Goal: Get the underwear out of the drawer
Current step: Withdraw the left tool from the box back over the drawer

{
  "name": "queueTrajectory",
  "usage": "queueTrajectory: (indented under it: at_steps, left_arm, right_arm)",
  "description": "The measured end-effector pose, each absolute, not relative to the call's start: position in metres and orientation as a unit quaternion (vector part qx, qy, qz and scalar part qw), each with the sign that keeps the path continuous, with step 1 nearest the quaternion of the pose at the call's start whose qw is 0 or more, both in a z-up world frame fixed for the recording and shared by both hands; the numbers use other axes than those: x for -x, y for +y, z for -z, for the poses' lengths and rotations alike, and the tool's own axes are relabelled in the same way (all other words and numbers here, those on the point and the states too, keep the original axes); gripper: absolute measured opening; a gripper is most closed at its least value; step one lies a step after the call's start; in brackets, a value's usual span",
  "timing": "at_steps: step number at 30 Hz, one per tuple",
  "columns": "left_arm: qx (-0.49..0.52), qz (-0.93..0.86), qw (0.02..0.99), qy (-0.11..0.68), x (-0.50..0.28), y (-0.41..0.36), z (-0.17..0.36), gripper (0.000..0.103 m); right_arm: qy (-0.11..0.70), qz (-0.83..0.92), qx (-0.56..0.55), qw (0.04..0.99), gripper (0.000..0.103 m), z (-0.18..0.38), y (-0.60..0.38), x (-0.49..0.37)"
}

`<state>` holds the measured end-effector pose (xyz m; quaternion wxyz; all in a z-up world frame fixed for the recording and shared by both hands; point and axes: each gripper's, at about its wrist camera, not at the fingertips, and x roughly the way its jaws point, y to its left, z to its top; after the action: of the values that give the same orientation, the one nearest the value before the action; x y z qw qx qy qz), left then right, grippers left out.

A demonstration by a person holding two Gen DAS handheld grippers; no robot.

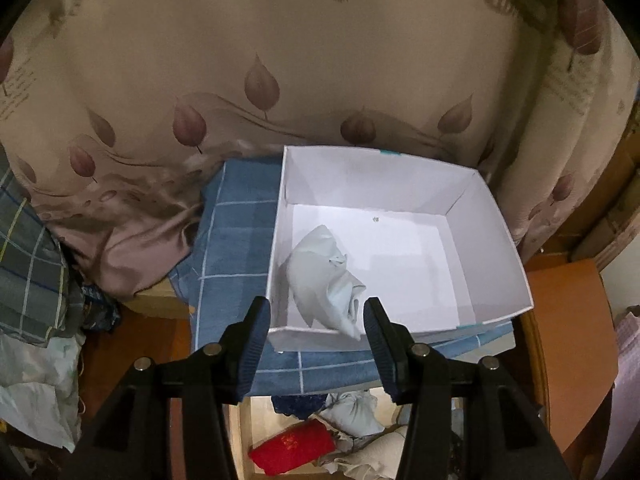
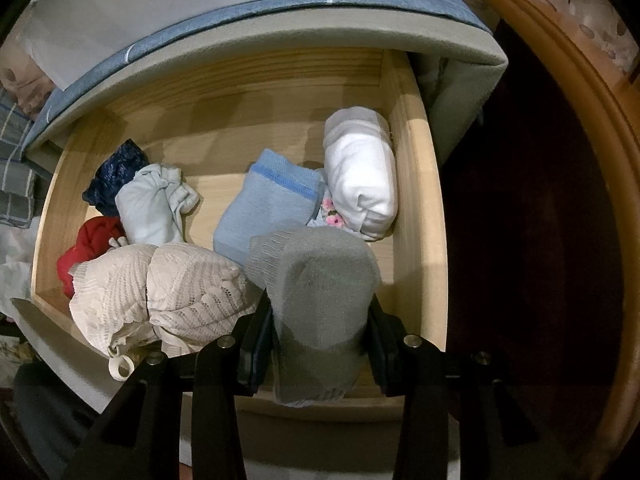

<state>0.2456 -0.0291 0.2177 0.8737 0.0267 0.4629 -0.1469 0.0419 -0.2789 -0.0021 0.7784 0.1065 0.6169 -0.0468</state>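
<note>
black jaws of the right gripper (image 2: 320,332) pinch a folded grey knit garment (image 2: 320,300) at the near edge of the open pale wooden drawer (image 2: 416,200), while the left gripper (image 1: 316,340) stands wide and empty above a crumpled pale grey piece of underwear (image 1: 328,276) lying in the white cardboard box (image 1: 496,224). likely step: 1 piece already lies in the box and the grey one is gripped, ready to lift. next it calls for a straight rise clear of the drawer wall, then a carry to the box. more folded pieces remain in the drawer. the box sits on a blue checked cloth (image 1: 236,232) before a beige leaf-print curtain (image 1: 256,80).
</note>
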Motion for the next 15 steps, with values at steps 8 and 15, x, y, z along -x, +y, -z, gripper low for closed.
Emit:
queueTrajectory:
  at_steps: [8, 15]
  left_arm:
    - [-0.044, 0.129, 0.906, 0.402, -0.201, 0.009, -0.218, 0.049]
    - [-0.032, 0.113, 0.892, 0.436, -0.183, 0.029, -0.167, 0.049]
  right_arm:
    - [0.616, 0.050, -0.101, 0.779, 0.038, 0.002, -0.276, -0.042]
    - [0.614, 0.054, -0.098, 0.782, 0.038, 0.001, -0.276, -0.042]
